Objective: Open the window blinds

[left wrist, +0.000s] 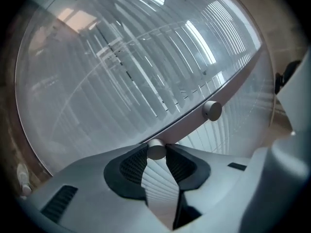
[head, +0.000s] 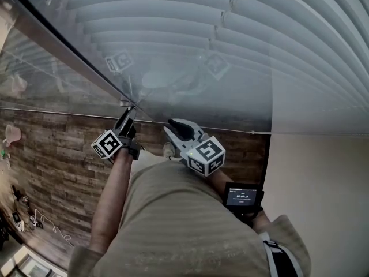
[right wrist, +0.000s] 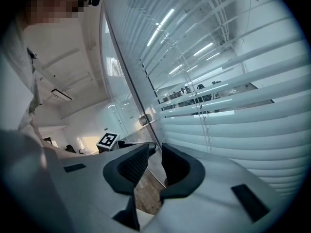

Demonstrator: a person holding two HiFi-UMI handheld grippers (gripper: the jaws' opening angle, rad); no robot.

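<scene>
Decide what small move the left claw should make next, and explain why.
Probably roll the left claw to twist the small round knob clamped between its pads. That knob sits on the frame, and many slats lie nearly shut.

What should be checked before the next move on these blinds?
1. Left tool on the knob: ok, pads touch both its sides.
2. Right tool empty, jaws apart: ok.
3. Second knob free: ok, nothing touches it.
4. Slats open: not ok, only some show gaps.
5. Which way the knob must turn: cannot tell.
</scene>
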